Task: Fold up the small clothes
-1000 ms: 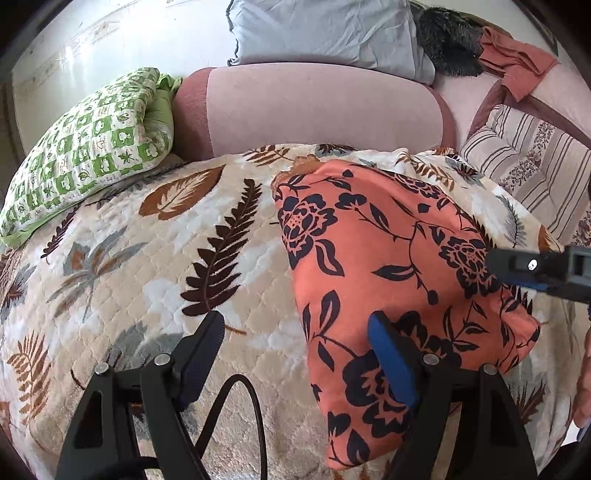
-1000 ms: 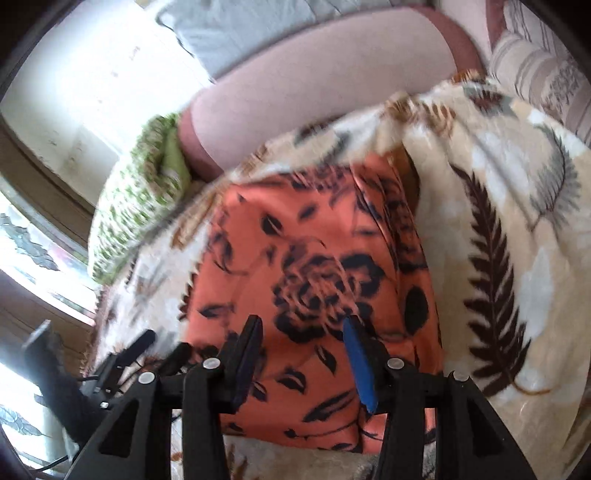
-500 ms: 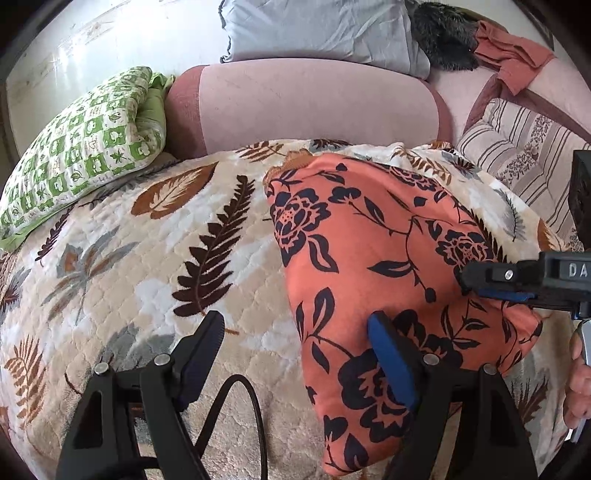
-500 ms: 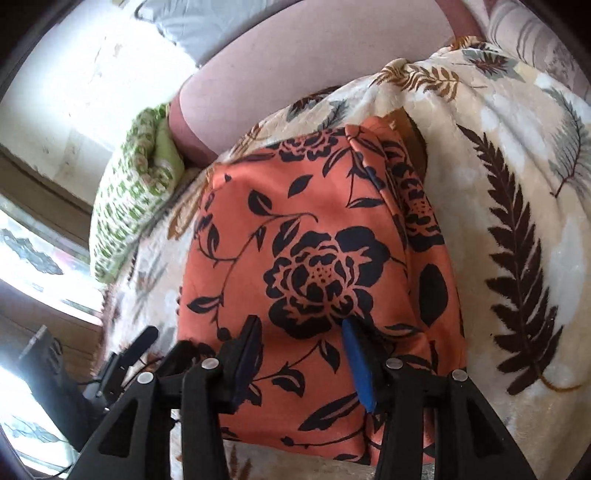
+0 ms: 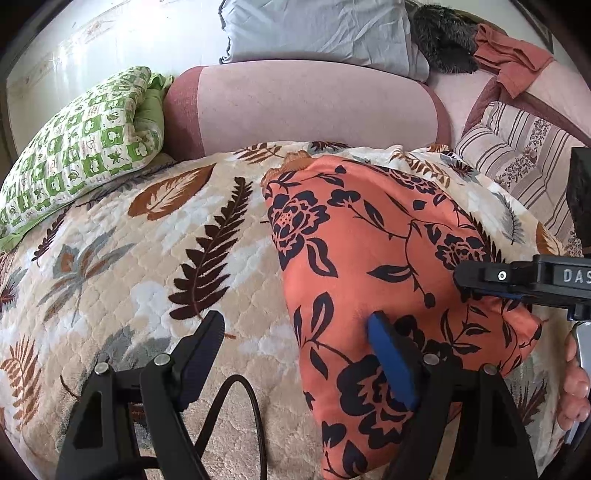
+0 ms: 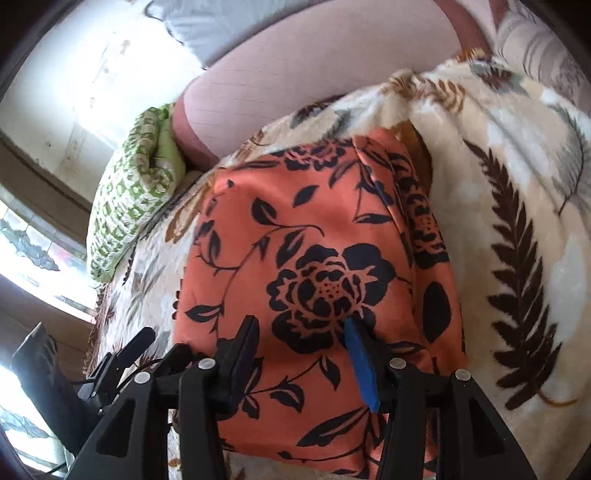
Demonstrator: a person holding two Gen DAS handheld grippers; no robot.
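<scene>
An orange garment with black flowers lies folded flat on the leaf-patterned blanket; it also fills the middle of the right wrist view. My left gripper is open, its right finger over the garment's near left part, its left finger over the blanket. My right gripper is open and hovers over the garment's near edge. The right gripper also shows in the left wrist view at the garment's right side.
A pink bolster lies behind the blanket. A green patterned pillow is at the far left, a striped cushion at the far right. A grey pillow and rust cloth lie behind.
Both grippers stay open over the garment. The right gripper has shifted a little further over the garment. The garment itself lies as before.
</scene>
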